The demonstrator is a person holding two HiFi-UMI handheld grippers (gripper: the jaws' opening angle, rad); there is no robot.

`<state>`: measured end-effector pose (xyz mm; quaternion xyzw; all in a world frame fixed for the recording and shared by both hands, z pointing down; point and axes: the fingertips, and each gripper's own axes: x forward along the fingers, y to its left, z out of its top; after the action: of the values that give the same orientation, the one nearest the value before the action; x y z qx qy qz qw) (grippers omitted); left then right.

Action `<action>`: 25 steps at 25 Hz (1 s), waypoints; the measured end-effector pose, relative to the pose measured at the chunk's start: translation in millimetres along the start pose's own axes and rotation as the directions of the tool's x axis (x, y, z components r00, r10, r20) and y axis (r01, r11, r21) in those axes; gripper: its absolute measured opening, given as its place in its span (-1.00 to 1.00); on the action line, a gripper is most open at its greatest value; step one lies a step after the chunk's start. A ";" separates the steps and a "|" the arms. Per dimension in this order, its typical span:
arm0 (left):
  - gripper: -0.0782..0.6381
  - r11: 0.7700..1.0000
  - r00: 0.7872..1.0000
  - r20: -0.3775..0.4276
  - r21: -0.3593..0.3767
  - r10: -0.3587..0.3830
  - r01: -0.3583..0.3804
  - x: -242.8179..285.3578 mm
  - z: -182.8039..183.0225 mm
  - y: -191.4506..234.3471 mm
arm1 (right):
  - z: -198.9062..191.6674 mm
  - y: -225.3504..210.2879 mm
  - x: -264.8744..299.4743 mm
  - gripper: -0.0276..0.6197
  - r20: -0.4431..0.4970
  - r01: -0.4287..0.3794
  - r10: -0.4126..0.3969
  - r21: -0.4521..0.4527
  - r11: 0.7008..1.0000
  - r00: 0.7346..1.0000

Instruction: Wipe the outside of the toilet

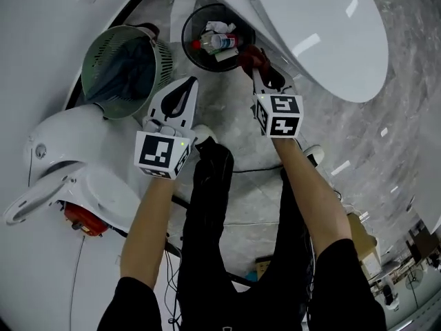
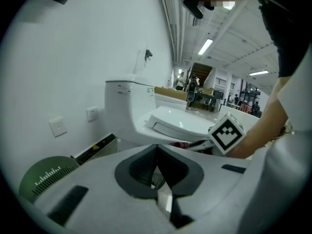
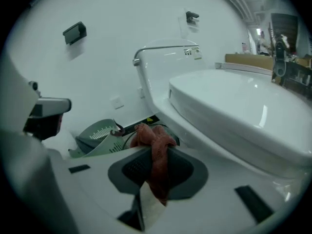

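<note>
Head view: right claw (image 1: 257,67) gripped a crumpled reddish-brown cloth (image 1: 251,56) just beside the glossy white ceramic toilet (image 1: 324,40); the bowl lay at its 2 o'clock, and the right arm was nearer.
Left gripper view: left claw (image 2: 157,169) was closed and empty, well apart from the toilet.
Right gripper view: cloth upright between the jaws; the bowl's side lay at 1 o'clock.

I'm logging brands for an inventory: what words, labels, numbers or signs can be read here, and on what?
No text can be read here.
Sticker on the toilet tank: too small and blurred.
Yellow-and-black strip low on the wall: blurred.
Bottle in the waste bin: label too small.
Marker cubes: square patterns only, no letters.
</note>
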<state>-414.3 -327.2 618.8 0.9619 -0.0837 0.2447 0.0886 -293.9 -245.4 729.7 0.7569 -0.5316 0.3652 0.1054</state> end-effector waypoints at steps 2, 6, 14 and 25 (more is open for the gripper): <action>-0.76 1.000 1.000 -0.004 -0.001 -0.004 0.004 -8.4 -5.4 15.7 | 11.3 2.0 21.8 -0.68 0.010 0.035 -0.035 0.023 0.999 0.999; -0.76 1.000 1.000 -0.006 -0.002 -0.014 0.014 -12.3 -17.1 43.5 | 25.6 2.8 61.9 -0.68 0.015 0.092 -0.092 0.033 0.995 0.996; -0.76 0.999 0.999 -0.013 0.007 -0.052 0.052 -5.0 -46.0 68.0 | 9.6 -25.9 103.4 -0.68 0.006 0.272 -0.282 0.238 0.932 0.959; -0.76 0.998 0.998 -0.028 0.006 -0.061 0.062 10.6 -53.5 58.7 | -16.9 -51.4 84.8 -0.69 0.004 0.306 -0.324 0.313 0.899 0.946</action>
<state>-441.4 -374.1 677.8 0.9609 -0.0520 0.2553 0.0938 -241.8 -276.6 809.9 0.8499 -0.3413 0.4004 0.0286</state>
